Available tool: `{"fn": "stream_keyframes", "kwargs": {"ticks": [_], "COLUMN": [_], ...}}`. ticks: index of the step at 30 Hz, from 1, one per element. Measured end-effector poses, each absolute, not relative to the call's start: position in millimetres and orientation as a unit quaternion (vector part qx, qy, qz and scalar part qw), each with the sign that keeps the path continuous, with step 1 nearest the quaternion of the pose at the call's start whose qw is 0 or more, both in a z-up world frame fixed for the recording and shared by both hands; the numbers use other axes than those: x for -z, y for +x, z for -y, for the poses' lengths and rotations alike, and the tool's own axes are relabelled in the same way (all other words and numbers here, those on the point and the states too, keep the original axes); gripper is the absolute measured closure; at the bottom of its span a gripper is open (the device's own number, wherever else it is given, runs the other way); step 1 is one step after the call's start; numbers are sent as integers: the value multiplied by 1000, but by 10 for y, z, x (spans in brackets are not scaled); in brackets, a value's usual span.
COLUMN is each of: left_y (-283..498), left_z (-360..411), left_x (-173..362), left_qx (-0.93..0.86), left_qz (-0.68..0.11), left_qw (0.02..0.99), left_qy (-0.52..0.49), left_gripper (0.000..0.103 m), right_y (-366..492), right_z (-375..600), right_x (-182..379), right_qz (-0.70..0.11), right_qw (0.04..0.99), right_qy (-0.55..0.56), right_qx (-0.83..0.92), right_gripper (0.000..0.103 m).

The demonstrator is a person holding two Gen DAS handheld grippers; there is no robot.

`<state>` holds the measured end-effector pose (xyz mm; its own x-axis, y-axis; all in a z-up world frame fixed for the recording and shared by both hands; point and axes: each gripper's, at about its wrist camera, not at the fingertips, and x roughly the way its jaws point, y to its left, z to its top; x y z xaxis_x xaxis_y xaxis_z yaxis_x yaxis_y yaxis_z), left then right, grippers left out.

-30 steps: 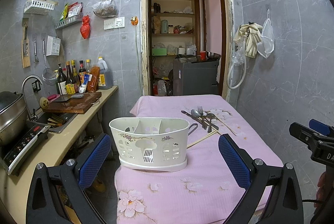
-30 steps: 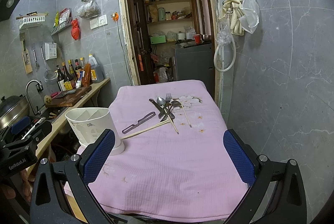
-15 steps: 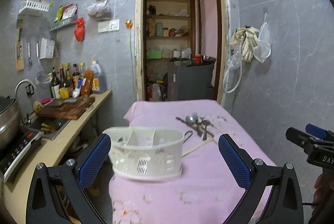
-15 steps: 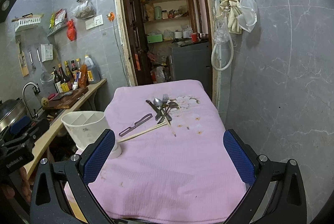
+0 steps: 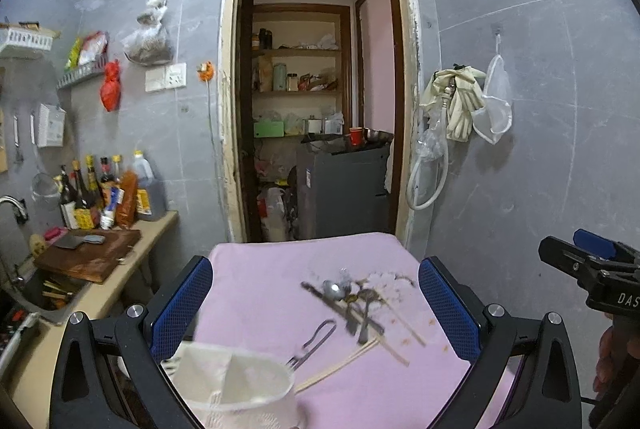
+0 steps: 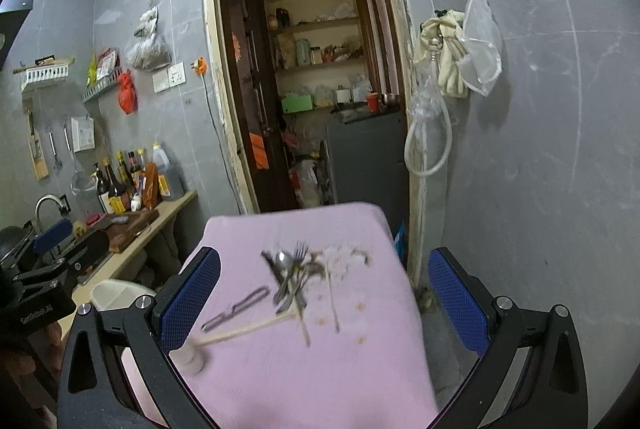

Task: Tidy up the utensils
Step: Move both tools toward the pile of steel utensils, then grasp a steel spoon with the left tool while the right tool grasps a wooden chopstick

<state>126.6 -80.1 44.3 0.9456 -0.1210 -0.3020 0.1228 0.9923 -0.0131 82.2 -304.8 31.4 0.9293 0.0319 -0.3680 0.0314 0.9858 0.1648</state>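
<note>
Grey-tiled kitchen walls surround a table under a pink cloth (image 5: 260, 309), facing an open doorway (image 5: 316, 89). At the near left corner stands 1 white utensil caddy (image 5: 236, 385); its contents are too blurred to tell. Mid-table lies a loose utensil pile (image 6: 290, 275): 1 spoon (image 5: 334, 289), 1 fork (image 6: 298, 257), 1 peeler (image 6: 234, 309) and chopsticks (image 5: 336, 367), count unclear. Bare cloth remains along the near and right edges. Left gripper (image 5: 316, 313) and right gripper (image 6: 324, 297) both hover with jaws spread wide, holding nothing.
</note>
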Motion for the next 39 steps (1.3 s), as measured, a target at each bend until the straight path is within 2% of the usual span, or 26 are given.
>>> {"fn": "stream_keyframes", "kwargs": {"ticks": [5, 7, 10, 13, 15, 18, 19, 22, 24, 32, 39], "left_y": [1804, 2006, 2296, 2586, 2787, 3019, 3065, 3218, 3326, 3628, 3794], "left_z": [990, 1085, 1218, 1319, 1361, 1371, 1384, 1442, 1471, 1496, 1523], "left_x": [-419, -393, -319, -203, -89, 96, 141, 367, 531, 1100, 1399], "left_qx": [65, 66, 65, 66, 77, 94, 96, 99, 98, 125, 157], "left_qz": [-169, -175, -188, -214, -240, -272, -278, -302, -324, -392, -433], "left_qw": [983, 982, 980, 975, 968, 957, 955, 948, 941, 910, 885], "left_qy": [-11, -14, -14, -10, -14, -28, -29, -24, -22, -52, -67], "left_gripper": [0, 0, 2, 15, 29, 45, 47, 55, 72, 76, 82], "right_y": [1378, 1656, 2062, 2447, 2643, 2891, 3011, 3211, 3325, 3710, 3844], "right_z": [3328, 3446, 3591, 3688, 3699, 3696, 3689, 3621, 3584, 3288, 3122], "right_x": [-305, -253, -160, -25, 117, 320, 416, 709, 936, 1721, 2023], "right_qz": [-184, -191, -208, -230, -249, -278, -292, -330, -355, -438, -471], "right_qw": [979, 977, 972, 965, 959, 949, 944, 929, 918, 871, 844], "right_qy": [88, 89, 96, 105, 110, 113, 115, 119, 126, 141, 144], "right_qx": [-27, -39, -55, -72, -83, -96, -103, -116, -127, -174, -214], "right_gripper": [3, 16, 30, 42, 49, 60, 65, 69, 72, 81, 89]}}
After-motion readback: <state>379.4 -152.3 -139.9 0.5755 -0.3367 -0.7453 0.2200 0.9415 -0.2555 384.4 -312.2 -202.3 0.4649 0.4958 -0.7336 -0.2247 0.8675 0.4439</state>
